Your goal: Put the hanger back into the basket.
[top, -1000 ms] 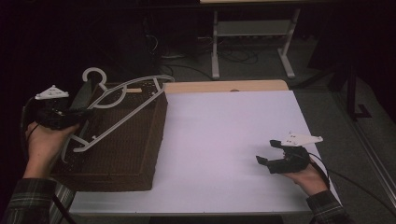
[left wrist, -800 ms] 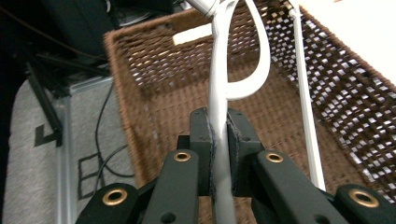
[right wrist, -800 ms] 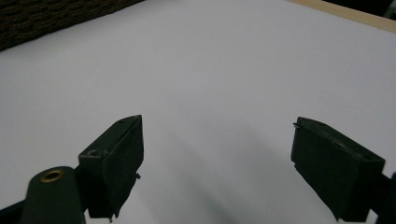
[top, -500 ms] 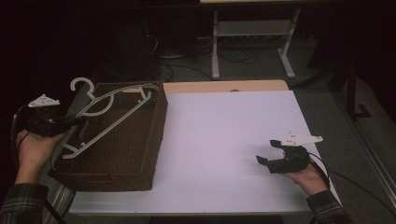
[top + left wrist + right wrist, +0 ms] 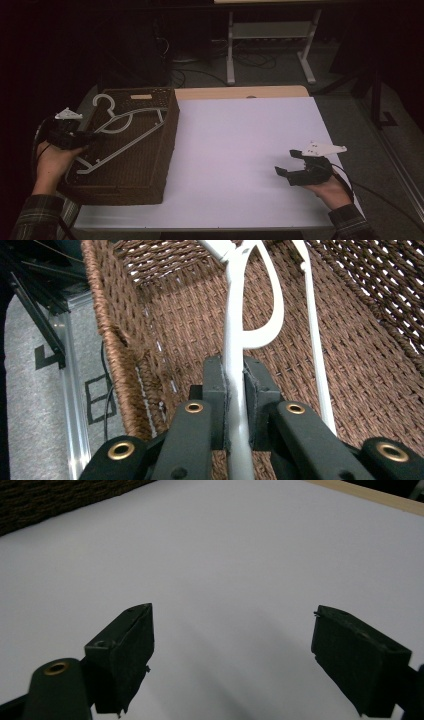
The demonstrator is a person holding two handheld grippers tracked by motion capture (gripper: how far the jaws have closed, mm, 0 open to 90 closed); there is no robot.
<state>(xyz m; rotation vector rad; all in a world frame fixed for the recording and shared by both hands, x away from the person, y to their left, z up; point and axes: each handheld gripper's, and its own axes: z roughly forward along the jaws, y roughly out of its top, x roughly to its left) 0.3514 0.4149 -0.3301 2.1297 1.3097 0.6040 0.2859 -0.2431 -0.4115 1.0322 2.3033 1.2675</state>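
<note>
Hand-held gripper, right (image 5: 289,162): nearest the person at about 4 o'clock on the bench (image 5: 240,150), jaws spread wide and empty over the bare white surface; its place and pose match both earlier frames. Hand-held gripper, left (image 5: 95,137): at about 9 o'clock, jaws pressed together on a thin white bar of the plastic clothes hanger (image 5: 125,132); in the left gripper view the bar runs straight up between the two pads (image 5: 216,390), with the woven floor behind.

Wicker basket (image 5: 150,170): rectangular, dark brown, occupying the left part of the bench. The hanger lies slanted across its open top, hook (image 5: 104,102) toward 11 o'clock, lower corner near the left hand (image 5: 52,162).

Change: one second ago the hanger stood raised above the basket's far rim, hook well to the left; half a second ago it had swung lower and further left; now it sits lower again and further inside the rim. The basket has also shifted slightly. This suggests the hanger is being laid into the basket, with release not yet made.

Beyond the bench: a dim floor with a metal stand (image 5: 270,40) and trailing cables.
</note>
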